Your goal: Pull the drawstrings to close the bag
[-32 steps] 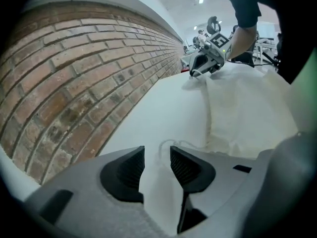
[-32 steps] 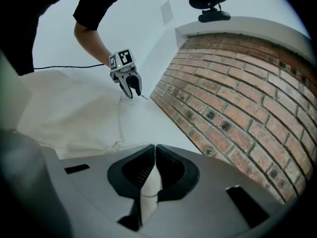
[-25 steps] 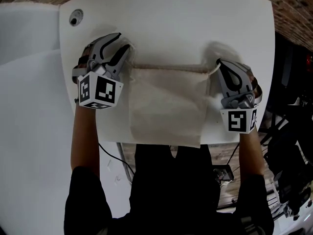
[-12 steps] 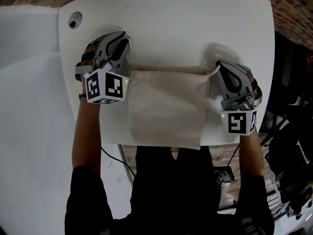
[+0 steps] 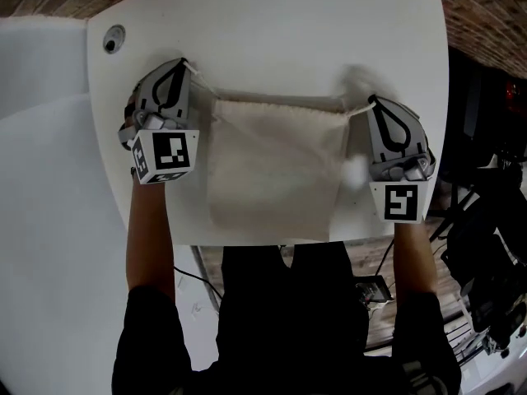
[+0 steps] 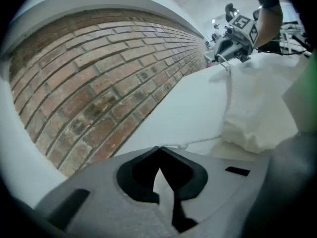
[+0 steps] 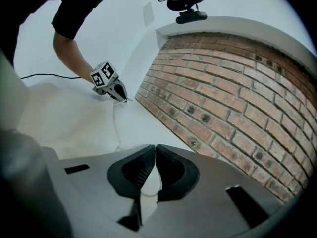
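Observation:
A cream cloth bag lies flat on the white table, its mouth along the far side. My left gripper sits off the bag's far-left corner. Its jaws are closing tight on the left drawstring, and the thin cord runs from the jaw tips to the bag. My right gripper is at the far-right corner, shut on the right drawstring. In the right gripper view, cord leads away from the closed tips along the bag.
A round cable hole sits in the table's far-left corner. A brick wall rises just beyond the table's far edge. The bag's bottom reaches the near edge. Dark equipment and cables stand to the right of the table.
The left gripper's jaws went from wide open beside the bag's corner to shut on the cord, and it shifted outward to the left. The right gripper kept its grip and place.

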`<action>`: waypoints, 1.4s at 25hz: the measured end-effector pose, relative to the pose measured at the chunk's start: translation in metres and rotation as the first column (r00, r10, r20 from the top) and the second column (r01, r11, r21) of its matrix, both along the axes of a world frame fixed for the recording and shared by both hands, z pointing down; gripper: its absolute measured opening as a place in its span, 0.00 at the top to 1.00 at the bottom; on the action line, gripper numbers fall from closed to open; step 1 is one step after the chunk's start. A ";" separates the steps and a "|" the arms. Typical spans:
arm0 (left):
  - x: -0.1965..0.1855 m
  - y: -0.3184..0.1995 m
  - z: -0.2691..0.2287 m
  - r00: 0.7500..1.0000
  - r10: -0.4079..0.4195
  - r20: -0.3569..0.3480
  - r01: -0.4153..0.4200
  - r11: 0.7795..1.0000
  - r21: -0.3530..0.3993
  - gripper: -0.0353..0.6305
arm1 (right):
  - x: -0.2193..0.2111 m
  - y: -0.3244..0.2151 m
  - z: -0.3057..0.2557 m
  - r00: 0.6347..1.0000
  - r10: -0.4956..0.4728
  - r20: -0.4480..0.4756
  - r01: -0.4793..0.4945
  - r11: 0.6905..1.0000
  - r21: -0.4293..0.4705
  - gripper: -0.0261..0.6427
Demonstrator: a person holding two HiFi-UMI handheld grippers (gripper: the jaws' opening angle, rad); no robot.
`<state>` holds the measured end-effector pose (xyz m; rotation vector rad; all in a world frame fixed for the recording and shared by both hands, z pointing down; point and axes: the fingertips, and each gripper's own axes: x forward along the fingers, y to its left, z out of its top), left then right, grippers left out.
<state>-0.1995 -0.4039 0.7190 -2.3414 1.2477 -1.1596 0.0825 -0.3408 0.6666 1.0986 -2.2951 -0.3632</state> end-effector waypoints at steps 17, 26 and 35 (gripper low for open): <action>-0.032 0.021 -0.147 0.897 -0.230 -0.378 0.298 0.945 0.132 0.92 | 0.024 -0.019 -0.145 0.989 0.064 0.130 -0.089 0.976 0.199 0.94; -0.023 0.044 -0.264 0.871 -0.158 -0.466 0.315 0.906 0.283 0.92 | 0.040 -0.015 -0.241 0.975 0.019 0.220 -0.072 0.969 0.237 0.94; -0.014 0.066 -0.372 0.802 -0.074 -0.593 0.327 0.884 0.333 0.92 | 0.049 -0.011 -0.341 0.947 -0.105 0.303 -0.002 0.943 0.334 0.94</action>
